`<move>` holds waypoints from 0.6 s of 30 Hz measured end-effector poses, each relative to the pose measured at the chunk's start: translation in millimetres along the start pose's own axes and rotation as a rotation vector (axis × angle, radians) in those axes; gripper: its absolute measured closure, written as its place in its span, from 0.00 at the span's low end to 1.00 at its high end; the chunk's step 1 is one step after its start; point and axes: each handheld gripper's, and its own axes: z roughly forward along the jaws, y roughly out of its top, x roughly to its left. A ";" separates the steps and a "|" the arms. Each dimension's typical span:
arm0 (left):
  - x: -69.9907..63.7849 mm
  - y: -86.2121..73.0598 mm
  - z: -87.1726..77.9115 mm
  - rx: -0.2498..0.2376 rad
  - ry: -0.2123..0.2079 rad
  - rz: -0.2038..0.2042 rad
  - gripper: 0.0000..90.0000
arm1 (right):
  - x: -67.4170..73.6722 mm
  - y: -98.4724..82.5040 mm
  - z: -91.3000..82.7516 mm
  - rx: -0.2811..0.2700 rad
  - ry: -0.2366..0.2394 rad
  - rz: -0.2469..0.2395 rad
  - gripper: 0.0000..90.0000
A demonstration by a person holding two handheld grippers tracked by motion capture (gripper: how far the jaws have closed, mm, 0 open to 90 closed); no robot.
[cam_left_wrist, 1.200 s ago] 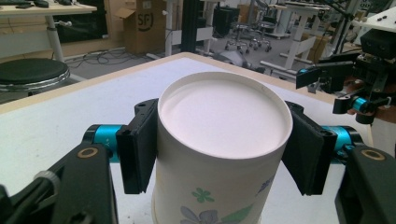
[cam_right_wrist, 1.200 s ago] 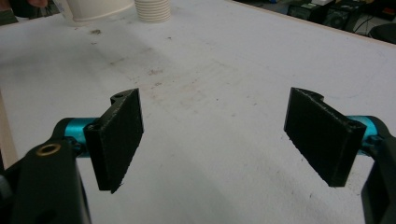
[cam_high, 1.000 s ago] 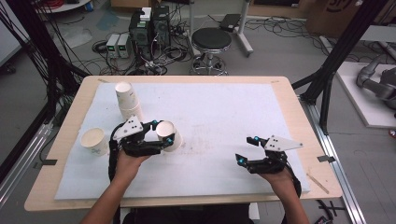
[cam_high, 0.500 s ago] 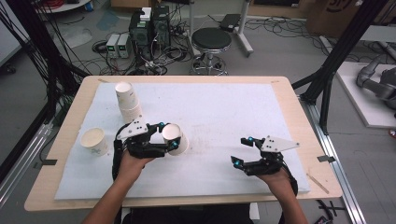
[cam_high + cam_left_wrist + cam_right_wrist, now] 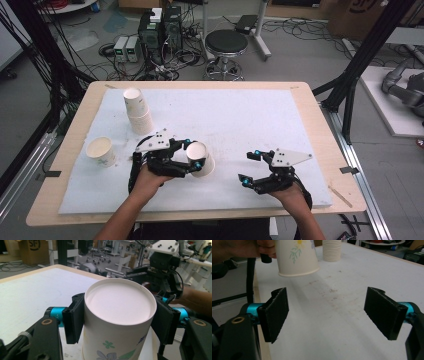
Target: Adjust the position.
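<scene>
High view: the left gripper (image 5: 194, 159) pinches a paper cup (image 5: 200, 159) from both sides and holds it above the white mat (image 5: 250, 115), near the middle of the table. The right gripper (image 5: 250, 167) waits just beside it with its jaws spread wide and nothing in them. The cup is thin, so a harder squeeze could crush it. A loose hold could let it slip and fall. A quick swing toward the stack of cups (image 5: 137, 111) or the lone cup (image 5: 101, 151) could knock them over.
</scene>
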 end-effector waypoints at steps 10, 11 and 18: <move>-11.7 1.3 16.2 0.031 -0.066 0.014 0.38 | 10.5 7.0 17.5 0.008 0.082 -0.023 0.23; -12.3 1.5 17.2 0.033 -0.072 0.016 0.38 | 11.3 7.6 18.9 0.008 0.087 -0.027 0.23; -16.6 1.7 26.3 0.044 -0.116 0.020 0.38 | 17.1 10.1 29.2 0.019 0.141 -0.039 0.23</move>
